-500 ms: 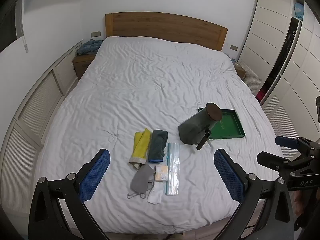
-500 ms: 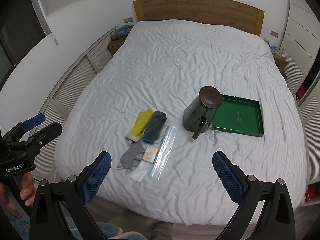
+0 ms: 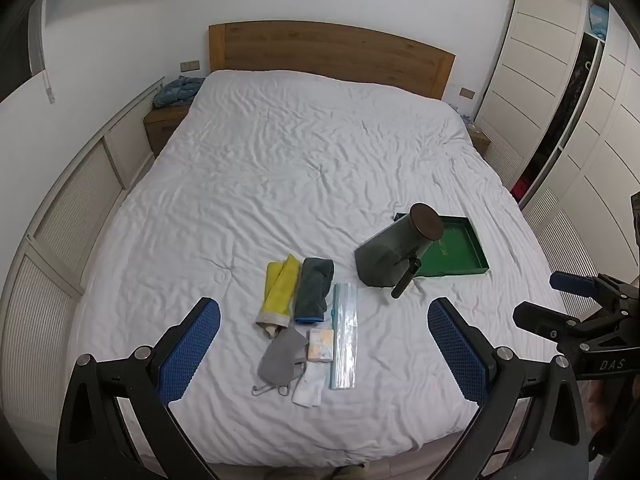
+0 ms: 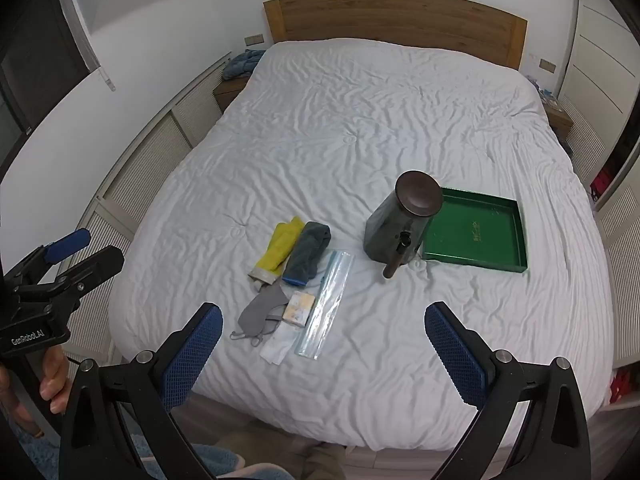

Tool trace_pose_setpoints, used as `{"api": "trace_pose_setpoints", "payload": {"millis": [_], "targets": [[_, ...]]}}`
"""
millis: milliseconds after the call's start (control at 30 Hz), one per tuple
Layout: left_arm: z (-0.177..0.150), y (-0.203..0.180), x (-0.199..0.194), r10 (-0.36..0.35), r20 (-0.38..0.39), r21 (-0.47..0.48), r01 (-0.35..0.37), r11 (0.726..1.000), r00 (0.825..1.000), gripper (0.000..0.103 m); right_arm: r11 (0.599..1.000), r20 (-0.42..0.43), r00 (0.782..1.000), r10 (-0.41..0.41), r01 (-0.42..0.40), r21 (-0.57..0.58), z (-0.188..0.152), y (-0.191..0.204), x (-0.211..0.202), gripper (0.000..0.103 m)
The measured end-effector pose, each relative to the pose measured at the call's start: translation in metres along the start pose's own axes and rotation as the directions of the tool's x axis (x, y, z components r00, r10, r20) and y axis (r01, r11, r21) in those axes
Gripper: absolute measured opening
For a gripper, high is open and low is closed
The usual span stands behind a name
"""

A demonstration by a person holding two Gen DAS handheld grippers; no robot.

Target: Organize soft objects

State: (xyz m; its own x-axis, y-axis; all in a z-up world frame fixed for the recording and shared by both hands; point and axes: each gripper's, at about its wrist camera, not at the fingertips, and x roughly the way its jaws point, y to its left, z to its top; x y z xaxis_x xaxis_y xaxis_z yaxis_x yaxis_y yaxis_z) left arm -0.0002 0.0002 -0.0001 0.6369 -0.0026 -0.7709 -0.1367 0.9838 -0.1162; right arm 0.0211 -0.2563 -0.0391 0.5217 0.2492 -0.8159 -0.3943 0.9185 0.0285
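Near the foot of the white bed (image 3: 320, 168) lie a folded yellow cloth (image 3: 280, 294), a dark grey-green cloth with a blue edge (image 3: 314, 290), a grey face mask (image 3: 282, 356), a small tissue pack (image 3: 320, 345), a white packet (image 3: 307, 390) and a long clear plastic bag (image 3: 344, 336). The same pile shows in the right wrist view, with the yellow cloth (image 4: 280, 250) and the mask (image 4: 262, 310). My left gripper (image 3: 324, 348) hovers open above the pile. My right gripper (image 4: 324, 346) is also open, empty, above the bed's foot.
A dark green canister with a brown lid (image 3: 394, 250) stands right of the pile, a dark stick leaning on it. Behind it lies an empty green tray (image 3: 460, 248). Wardrobes (image 3: 560, 120) line the right side, low wall panels (image 3: 60, 216) the left. A blue cloth (image 3: 176, 90) sits on a nightstand.
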Motion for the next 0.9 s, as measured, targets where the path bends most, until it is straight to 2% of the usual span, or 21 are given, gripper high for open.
{"api": "trace_pose_setpoints", "payload": {"millis": [900], "targets": [[0.0005,-0.0002,0.0003,0.001,-0.010,-0.002,-0.001,1.000,1.000,0.102,1.000,-0.004,1.000,0.002,-0.001,0.002,0.0017,-0.0014,0.0015,0.103]]}}
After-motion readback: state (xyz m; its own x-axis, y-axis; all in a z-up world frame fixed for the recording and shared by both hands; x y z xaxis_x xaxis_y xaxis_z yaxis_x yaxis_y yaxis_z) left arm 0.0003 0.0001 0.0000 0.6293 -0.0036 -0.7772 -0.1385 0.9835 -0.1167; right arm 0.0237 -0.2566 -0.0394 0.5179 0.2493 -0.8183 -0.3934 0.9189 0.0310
